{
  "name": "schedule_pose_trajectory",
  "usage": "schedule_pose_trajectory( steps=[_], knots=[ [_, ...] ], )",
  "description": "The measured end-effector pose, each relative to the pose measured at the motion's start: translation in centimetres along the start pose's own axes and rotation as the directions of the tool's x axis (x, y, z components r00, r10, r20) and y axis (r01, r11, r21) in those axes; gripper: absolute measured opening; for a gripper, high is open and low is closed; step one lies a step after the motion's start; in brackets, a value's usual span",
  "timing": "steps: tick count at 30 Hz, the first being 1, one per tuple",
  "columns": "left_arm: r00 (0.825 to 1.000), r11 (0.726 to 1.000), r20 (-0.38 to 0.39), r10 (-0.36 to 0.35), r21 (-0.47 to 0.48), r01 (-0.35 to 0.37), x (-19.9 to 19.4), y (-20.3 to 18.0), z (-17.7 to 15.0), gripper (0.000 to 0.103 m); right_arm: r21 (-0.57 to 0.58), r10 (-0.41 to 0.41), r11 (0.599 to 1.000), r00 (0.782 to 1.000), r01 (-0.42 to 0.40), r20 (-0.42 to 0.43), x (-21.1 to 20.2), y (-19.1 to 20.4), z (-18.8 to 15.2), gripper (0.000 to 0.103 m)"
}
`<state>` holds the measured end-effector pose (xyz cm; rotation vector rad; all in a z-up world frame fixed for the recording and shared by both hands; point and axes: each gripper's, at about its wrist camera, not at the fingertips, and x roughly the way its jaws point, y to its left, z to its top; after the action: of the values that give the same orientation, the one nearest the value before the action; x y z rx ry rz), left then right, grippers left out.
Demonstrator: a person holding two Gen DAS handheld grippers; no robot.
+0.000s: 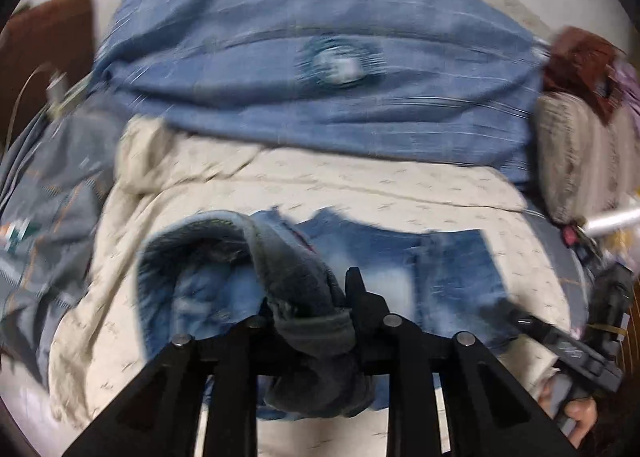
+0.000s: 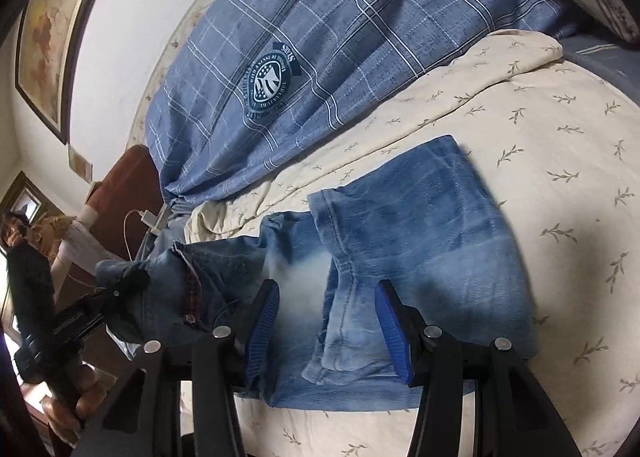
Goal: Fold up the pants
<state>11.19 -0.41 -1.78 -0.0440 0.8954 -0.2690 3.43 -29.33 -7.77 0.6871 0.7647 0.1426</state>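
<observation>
Faded blue jeans [image 2: 420, 225] lie folded on a cream leaf-print bed sheet [image 2: 560, 129]. In the left wrist view my left gripper [image 1: 312, 313] is shut on the waist end of the jeans [image 1: 440, 277], whose dark fleecy lining bulges between the black fingers and hides the left one. That end hangs lifted off the sheet; the right wrist view shows the left gripper [image 2: 120, 285] at the left with it. My right gripper [image 2: 326, 329] stands open over the leg part, its blue pads [image 2: 264, 329] well apart.
A blue plaid quilt [image 2: 320, 17] covers the bed behind the jeans. A white charger and cable [image 2: 148, 217] lie at the bed's far left. A beige pillow [image 1: 576, 153] sits at the right. A framed picture [image 2: 52, 37] hangs on the wall.
</observation>
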Motion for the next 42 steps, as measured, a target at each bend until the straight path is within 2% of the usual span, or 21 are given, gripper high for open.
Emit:
schedule_pose_trajectory(
  steps=[3, 4, 7, 10, 12, 13, 15, 16, 18, 19, 22, 24, 26, 28, 31, 35, 39, 42],
  knots=[
    [0.996, 0.990, -0.057, 0.069, -0.116, -0.075, 0.9, 5.9, -0.8, 0.040, -0.021, 0.000, 1.000, 1.000, 0.000, -0.013, 0.2, 0.3, -0.1, 0.053],
    [0.993, 0.983, -0.097, 0.063, -0.165, -0.078, 1.3, 8.2, -1.4, 0.046, -0.024, 0.002, 1.000, 1.000, -0.002, -0.017, 0.3, 0.5, -0.2, 0.053],
    [0.982, 0.951, -0.184, 0.033, -0.298, -0.087, 2.2, 13.1, -3.9, 0.047, -0.060, -0.015, 0.998, 1.000, 0.013, -0.026, 1.0, 1.2, -0.6, 0.053],
    [0.977, 0.910, -0.200, -0.075, -0.413, -0.015, 2.0, 16.1, -7.2, 0.050, -0.101, -0.020, 0.995, 0.999, 0.015, -0.046, 2.2, 2.3, -1.1, 0.053],
    [0.967, 0.898, -0.220, -0.126, -0.439, 0.017, 1.9, 16.0, -8.9, 0.060, -0.122, -0.019, 0.993, 0.998, 0.013, -0.055, 3.0, 3.0, -1.4, 0.053],
    [0.966, 0.894, -0.216, -0.144, -0.448, 0.033, 1.7, 15.7, -9.7, 0.061, -0.131, -0.021, 0.991, 0.998, 0.013, -0.058, 3.2, 3.2, -1.5, 0.053],
    [0.972, 0.874, -0.162, -0.171, -0.479, 0.074, 0.8, 15.0, -11.0, 0.065, -0.165, -0.034, 0.986, 0.998, 0.024, -0.058, 3.8, 4.0, -1.9, 0.053],
    [0.973, 0.864, -0.135, -0.188, -0.493, 0.098, 0.5, 14.5, -11.6, 0.074, -0.181, -0.040, 0.983, 0.998, 0.029, -0.057, 4.0, 4.3, -2.1, 0.053],
    [0.963, 0.840, -0.105, -0.250, -0.518, 0.162, 0.9, 13.5, -12.1, 0.081, -0.208, -0.043, 0.978, 0.997, 0.029, -0.062, 4.2, 4.8, -2.4, 0.053],
    [0.959, 0.833, -0.098, -0.266, -0.523, 0.178, 1.3, 13.1, -11.9, 0.081, -0.219, -0.043, 0.975, 0.997, 0.029, -0.060, 4.2, 5.0, -2.5, 0.053],
    [0.967, 0.821, -0.037, -0.252, -0.538, 0.194, 2.3, 12.7, -11.0, 0.081, -0.231, -0.041, 0.973, 0.998, 0.030, -0.043, 3.8, 5.3, -2.6, 0.053],
    [0.959, 0.788, -0.033, -0.282, -0.579, 0.212, 3.6, 13.0, -10.5, 0.081, -0.229, -0.043, 0.973, 0.998, 0.034, -0.035, 3.6, 5.1, -2.5, 0.053],
    [0.936, 0.736, -0.048, -0.347, -0.632, 0.241, 5.3, 13.2, -10.7, 0.081, -0.224, -0.052, 0.974, 0.998, 0.044, -0.030, 3.3, 4.8, -2.3, 0.053],
    [0.925, 0.709, -0.074, -0.374, -0.665, 0.234, 5.9, 13.0, -11.7, 0.081, -0.212, -0.054, 0.976, 0.998, 0.047, -0.024, 3.1, 4.4, -2.1, 0.053],
    [0.934, 0.704, -0.060, -0.353, -0.674, 0.223, 5.4, 13.3, -12.9, 0.081, -0.206, -0.053, 0.977, 0.998, 0.048, -0.019, 2.9, 4.2, -1.9, 0.053],
    [0.931, 0.633, 0.007, -0.364, -0.731, 0.253, 6.4, 14.8, -12.6, 0.081, -0.227, -0.056, 0.973, 0.998, 0.049, -0.025, 3.1, 4.7, -2.0, 0.053],
    [0.932, 0.616, 0.057, -0.357, -0.736, 0.281, 7.0, 14.6, -12.2, 0.081, -0.275, -0.077, 0.959, 0.997, 0.071, -0.010, 3.0, 5.3, -2.5, 0.053],
    [0.926, 0.586, 0.113, -0.359, -0.746, 0.318, 6.8, 14.9, -12.8, 0.082, -0.279, -0.077, 0.957, 0.997, 0.073, -0.002, 2.8, 5.3, -2.6, 0.053]
  ],
)
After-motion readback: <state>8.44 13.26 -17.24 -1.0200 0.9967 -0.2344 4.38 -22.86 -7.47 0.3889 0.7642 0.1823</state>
